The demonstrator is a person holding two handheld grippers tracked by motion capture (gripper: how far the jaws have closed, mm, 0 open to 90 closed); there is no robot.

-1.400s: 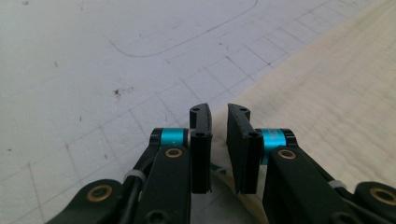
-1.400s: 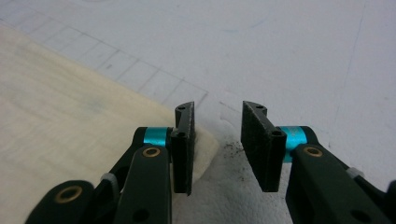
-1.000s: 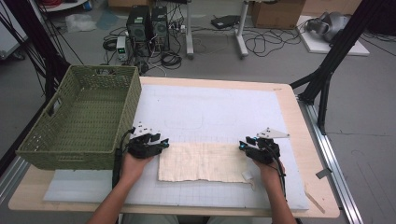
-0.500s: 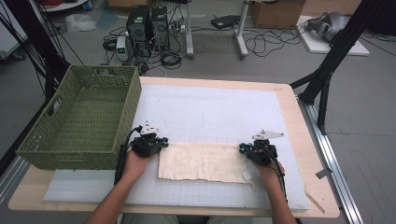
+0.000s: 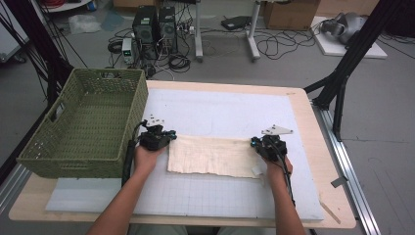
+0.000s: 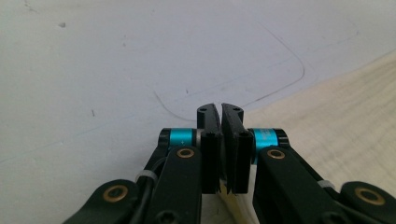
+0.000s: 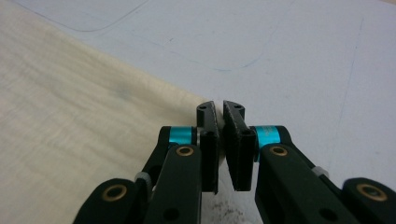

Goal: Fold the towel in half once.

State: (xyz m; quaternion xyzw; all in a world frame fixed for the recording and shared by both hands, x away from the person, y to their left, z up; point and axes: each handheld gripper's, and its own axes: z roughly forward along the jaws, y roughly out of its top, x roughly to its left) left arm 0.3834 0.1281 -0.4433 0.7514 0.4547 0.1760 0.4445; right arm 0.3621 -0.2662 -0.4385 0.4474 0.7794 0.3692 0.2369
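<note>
From the high view, a cream cloth (image 5: 211, 156) is lying flat on the white mat (image 5: 220, 112), a long rectangle stretching between the two grippers, with a faint grid woven or printed into it. Its near edge is running slightly uneven, and a small pale tag or folded corner is sitting at its near right corner; nothing on it can be read. The left gripper (image 5: 169, 134) is sitting at the cloth's far left corner, and the right gripper (image 5: 254, 142) is sitting at its far right corner, each carried by a hand coming up from the bottom. A green woven basket (image 5: 85, 125) is standing just beyond the left gripper, away from the cloth.

In the left gripper view, the left gripper (image 6: 220, 112) is holding its jaws almost together, having just been closing, and a sliver of pale cloth (image 6: 327, 130) is showing pinched between the pads low down. The rest of the cloth is spreading off to the right of the jaws, with bare mat ahead and pen lines drawn on it.

In the right gripper view, the right gripper (image 7: 219, 107) is also nearly closed after just closing, its tips resting at the cloth's corner. Whether fabric is caught between the pads cannot be told. The cloth (image 7: 79, 107) is spreading away to the left of the jaws.
</note>
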